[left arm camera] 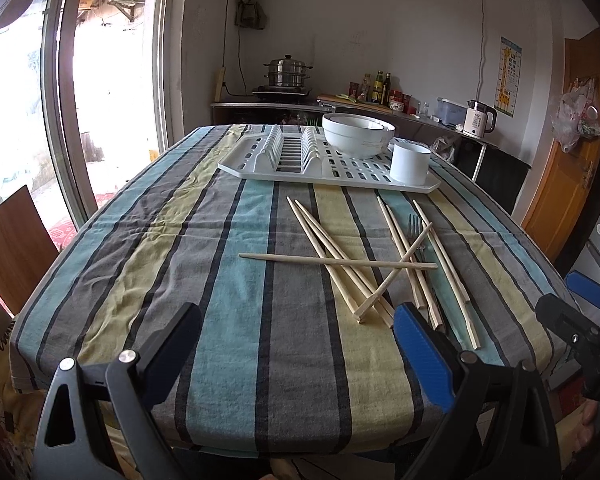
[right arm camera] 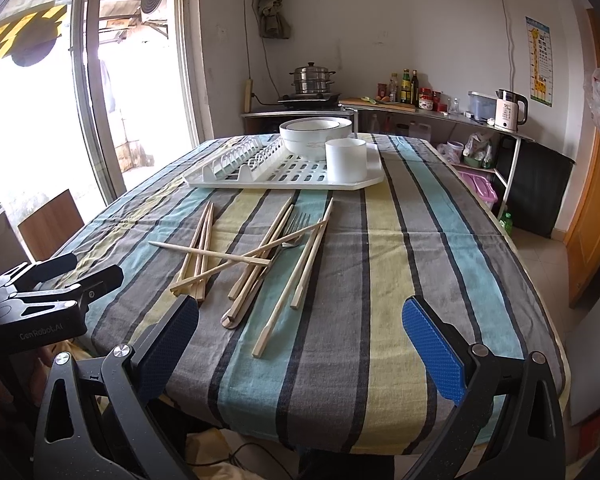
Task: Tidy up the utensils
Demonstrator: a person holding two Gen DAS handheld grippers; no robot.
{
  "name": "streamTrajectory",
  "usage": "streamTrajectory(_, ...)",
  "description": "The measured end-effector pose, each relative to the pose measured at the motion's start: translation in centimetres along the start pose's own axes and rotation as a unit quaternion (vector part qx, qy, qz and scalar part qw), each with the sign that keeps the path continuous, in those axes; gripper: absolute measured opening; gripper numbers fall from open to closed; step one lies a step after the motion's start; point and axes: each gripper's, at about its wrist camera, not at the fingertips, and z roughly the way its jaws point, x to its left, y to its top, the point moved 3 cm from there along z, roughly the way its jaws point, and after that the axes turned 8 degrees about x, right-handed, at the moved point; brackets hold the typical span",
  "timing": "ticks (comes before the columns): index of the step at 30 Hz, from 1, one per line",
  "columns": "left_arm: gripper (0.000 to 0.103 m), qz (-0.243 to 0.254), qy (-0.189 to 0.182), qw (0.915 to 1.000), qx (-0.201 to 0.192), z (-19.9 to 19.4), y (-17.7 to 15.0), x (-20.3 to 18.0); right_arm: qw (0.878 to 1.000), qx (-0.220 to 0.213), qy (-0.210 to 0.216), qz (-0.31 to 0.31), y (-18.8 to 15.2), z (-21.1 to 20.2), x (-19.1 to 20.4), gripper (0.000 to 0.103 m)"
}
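Lying loose on the striped tablecloth [right arm camera: 380, 280], the chopsticks [right arm camera: 204, 240] and one metal fork [right arm camera: 288, 236] are not sorted yet; by the look of it the task is only at its start. Most chopsticks run with their long axis from the near edge toward the white drying rack [right arm camera: 260, 178], thin tips pointing to the rack. Two lie across the others, one almost sideways. The fork lies among them, its tines toward the rack. On the rack stand stacked bowls [right arm camera: 316, 136] and a white cup [right arm camera: 346, 160], probably the place for the utensils. The left gripper [left arm camera: 296, 356] and the right gripper [right arm camera: 300, 344] both hover at the near table edge, jaws wide apart, holding nothing.
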Motion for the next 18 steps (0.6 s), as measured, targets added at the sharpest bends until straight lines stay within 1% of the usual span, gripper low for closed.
streamTrajectory(2,0.094,-0.012,-0.004,0.9999,0.007,0.6,0.5,0.5,1.0,0.0,0.002,0.0,0.5,0.5,-0.1,0.102)
streamTrajectory(3,0.094,-0.018,-0.006,0.9998,0.01,1.0,0.8,0.8,1.0,0.0,0.003,0.0,0.7,0.8,-0.2,0.102)
streamTrajectory(5,0.094,-0.029,-0.028,0.9989,0.024,1.9,1.2,1.2,1.0,0.003,0.007,0.003,1.3,1.4,-0.4,0.102)
streamTrajectory(10,0.091,-0.047,-0.042,0.9969,0.048,4.1,2.6,1.5,1.0,0.014,0.015,0.011,3.1,3.6,-1.0,0.101)
streamTrajectory(12,0.091,-0.06,-0.048,0.9953,0.06,5.1,3.2,1.7,1.0,0.019,0.019,0.015,3.9,4.6,-1.3,0.098)
streamTrajectory(13,0.09,-0.066,-0.057,0.9938,0.069,5.8,3.4,1.8,0.999,0.023,0.019,0.016,4.3,5.2,-1.5,0.094)
streamTrajectory(14,0.086,-0.072,-0.063,0.9923,0.078,6.4,3.7,1.8,0.999,0.029,0.017,0.019,4.7,5.7,-1.8,0.087)
streamTrajectory(15,0.082,-0.078,-0.066,0.9911,0.086,6.9,3.8,1.8,0.999,0.036,0.019,0.024,5.0,6.4,-2.0,0.083)
streamTrajectory(16,0.081,-0.084,-0.071,0.9894,0.094,7.5,4.0,1.9,0.998,0.044,0.024,0.031,5.4,7.2,-2.4,0.078)
streamTrajectory(18,0.076,-0.098,-0.078,0.9862,0.108,8.4,4.3,2.0,0.996,0.062,0.031,0.046,6.1,8.7,-3.0,0.071)
